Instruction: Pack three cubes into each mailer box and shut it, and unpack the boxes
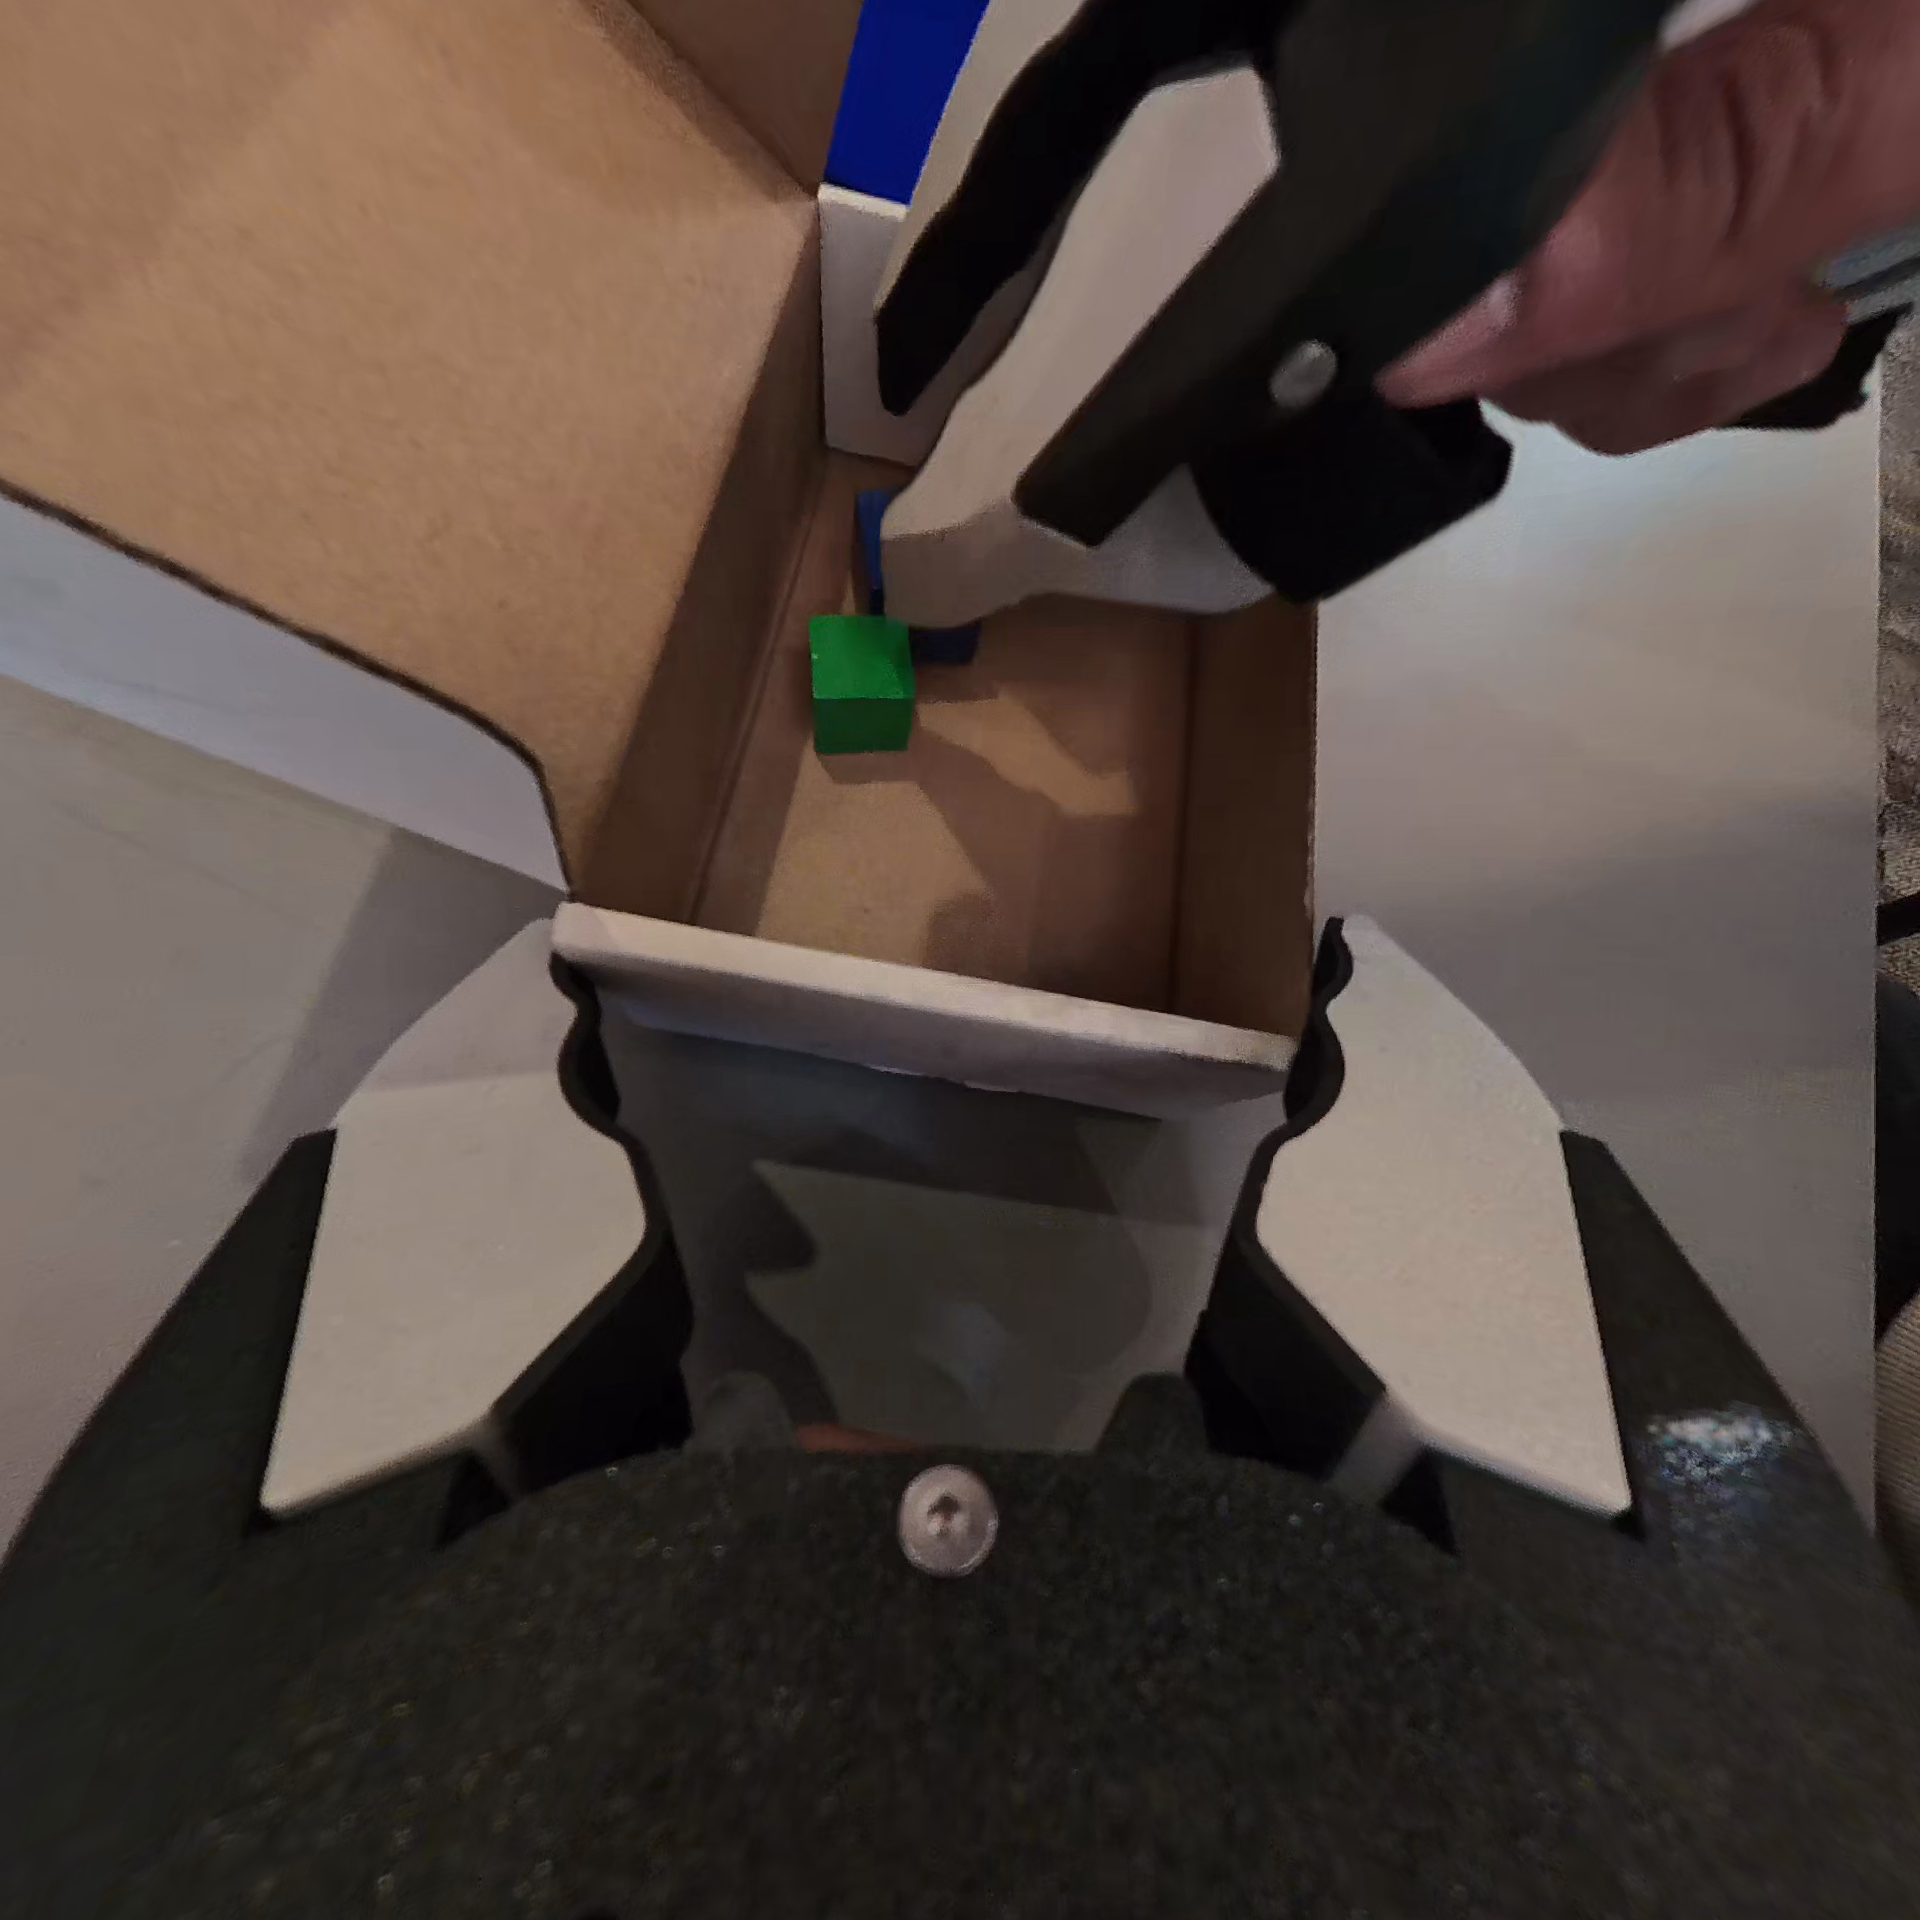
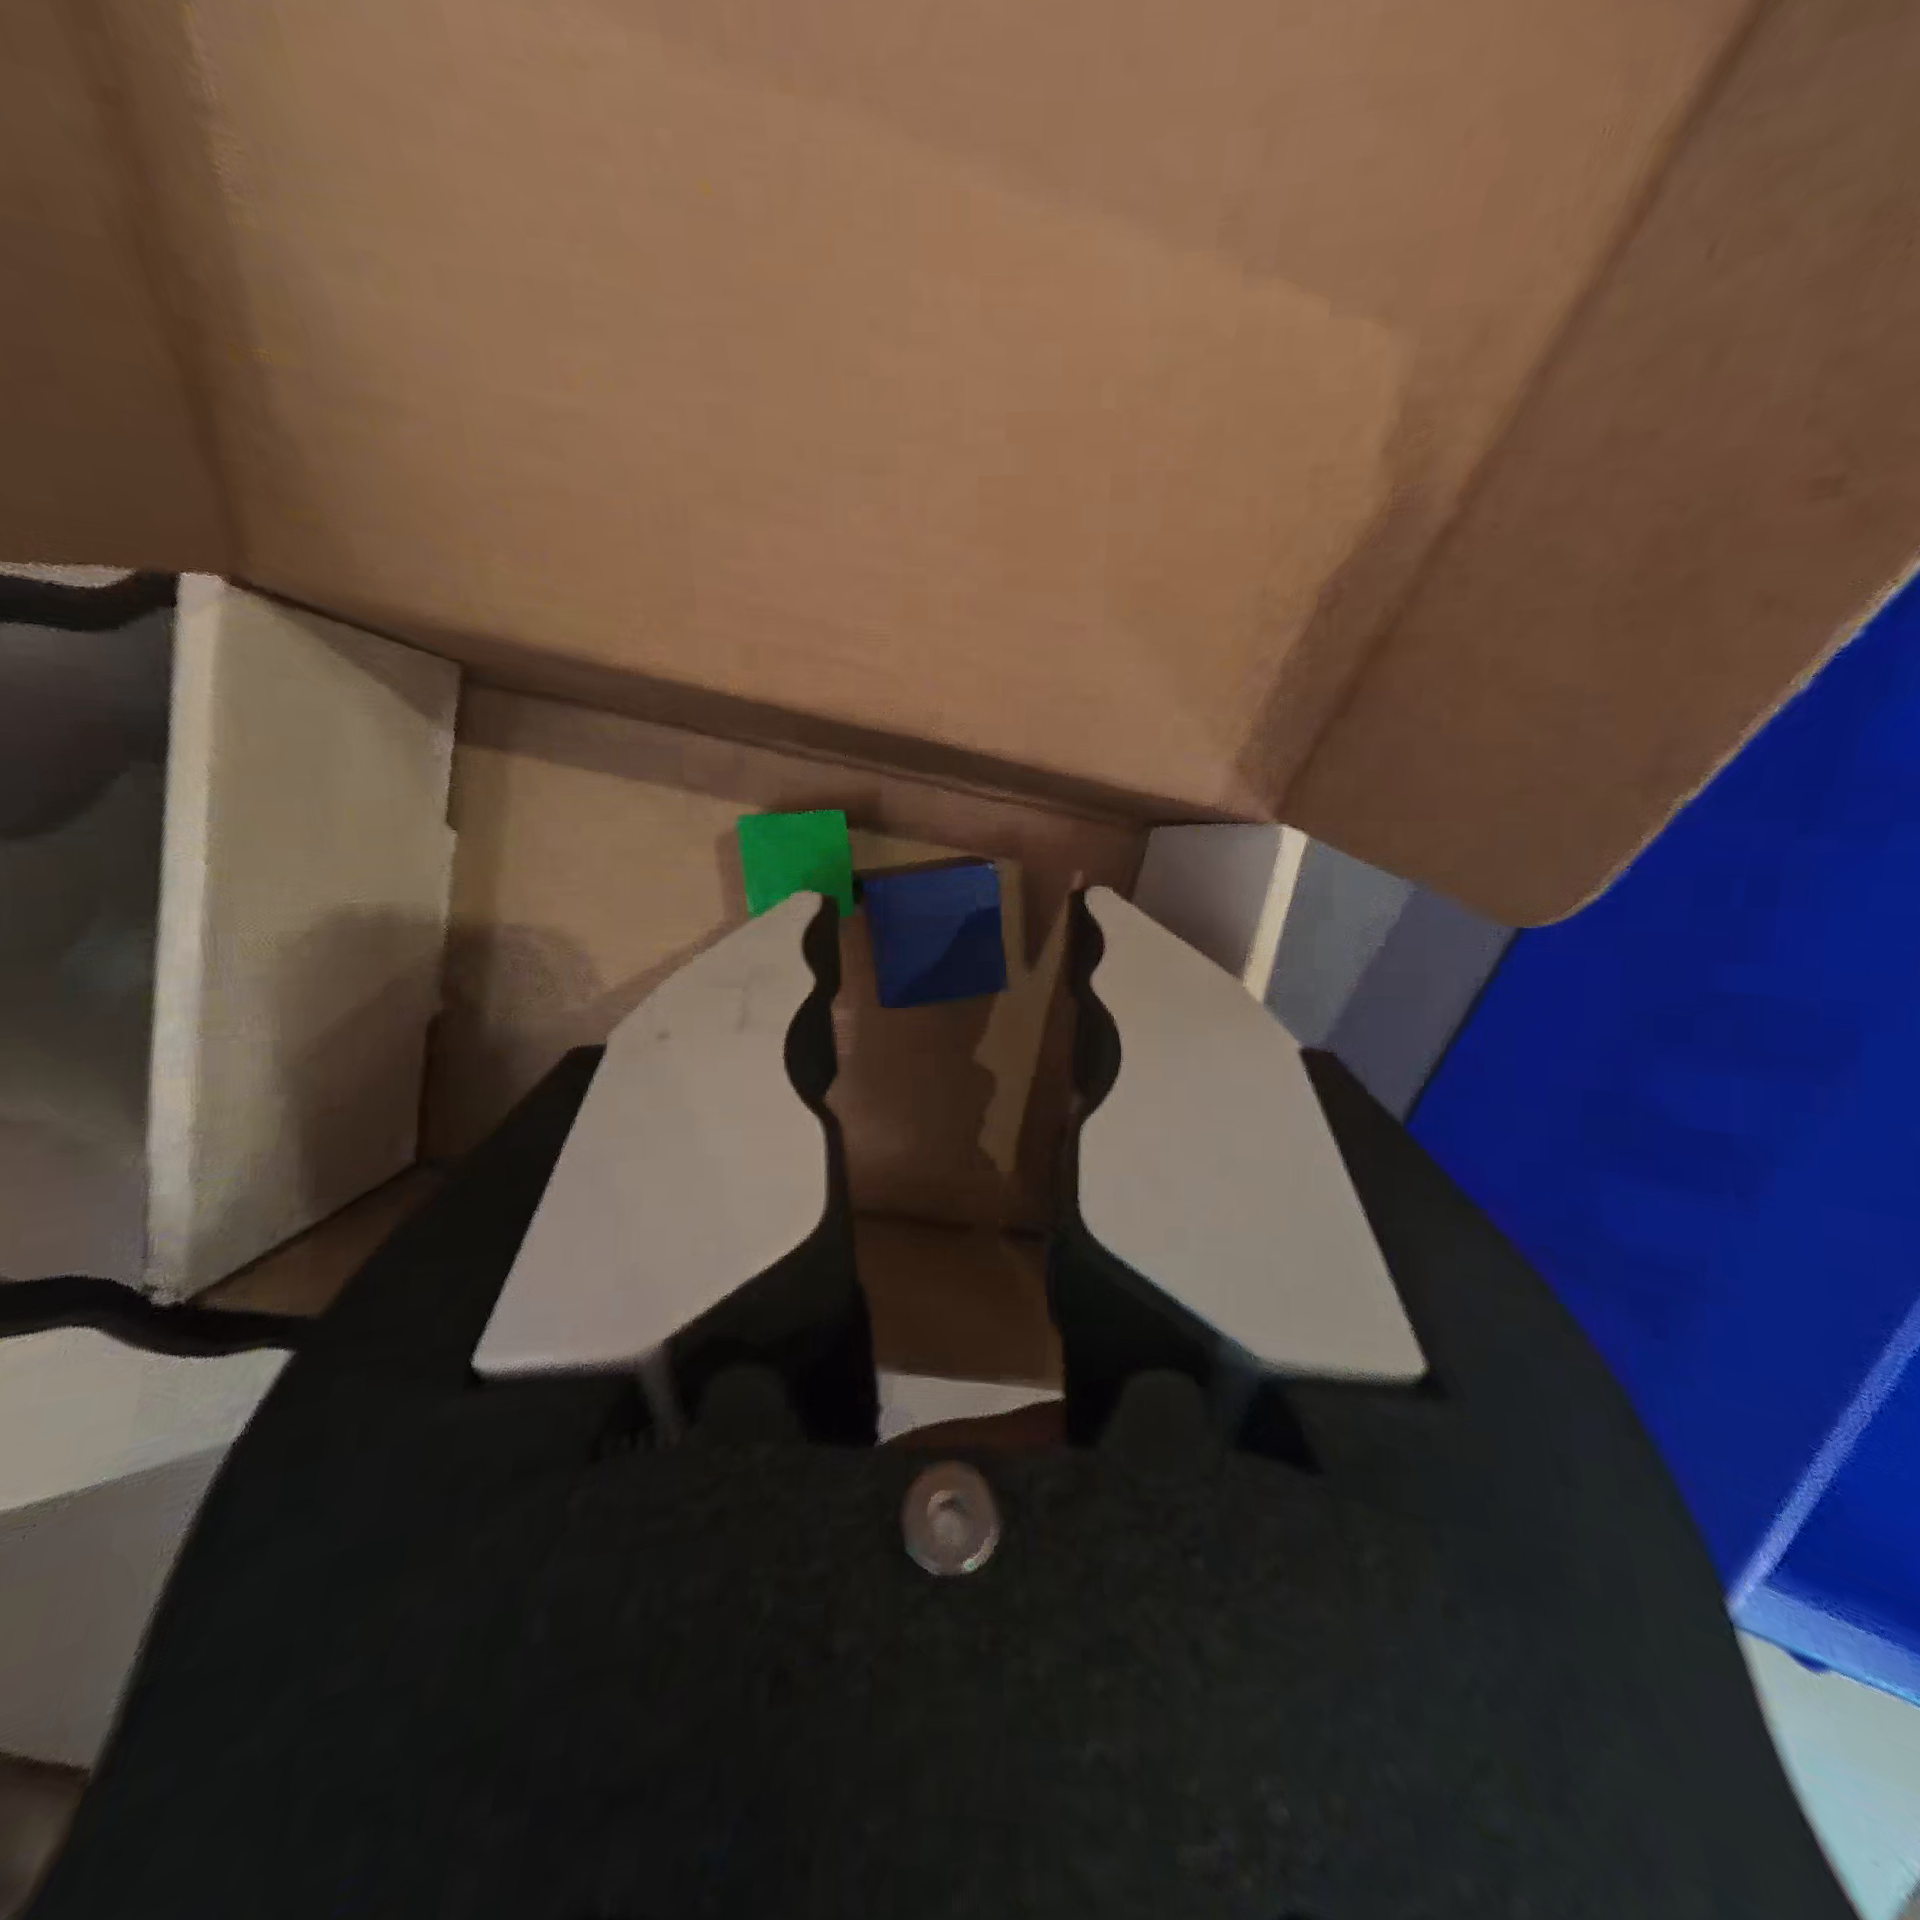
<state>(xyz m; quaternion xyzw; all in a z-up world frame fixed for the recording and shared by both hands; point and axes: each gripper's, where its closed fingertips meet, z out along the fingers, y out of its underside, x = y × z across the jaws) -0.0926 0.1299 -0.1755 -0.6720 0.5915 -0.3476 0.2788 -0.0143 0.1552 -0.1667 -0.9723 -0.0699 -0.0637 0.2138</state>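
Brown corrugated cardboard lines the inside of the open mailer box, while its outer faces are smooth and white. Its lid stands raised along the box's left side, with a curved tuck flap at the near end. Two small cubes lie on the box floor by the far left corner: one green cube, matte with crisp edges, and one blue cube touching it on the far side, resting against the wall under the lid hinge. I can count only these two inside.

At the near end wall, the left gripper has its pale flat-faced fingers with wavy black inner edges spread to either side of the box's white wall, pressing or nearly pressing its corners; whether it truly clamps the box I cannot tell. The right gripper, held by a person's hand, reaches down into the far end of the box. Its jaws are parted, with the blue cube sitting loose between the tips, closer to the left one and touching neither that I can make out.

Under the box is a smooth pale grey tabletop. A bright blue bin stands just beyond the box's far end.
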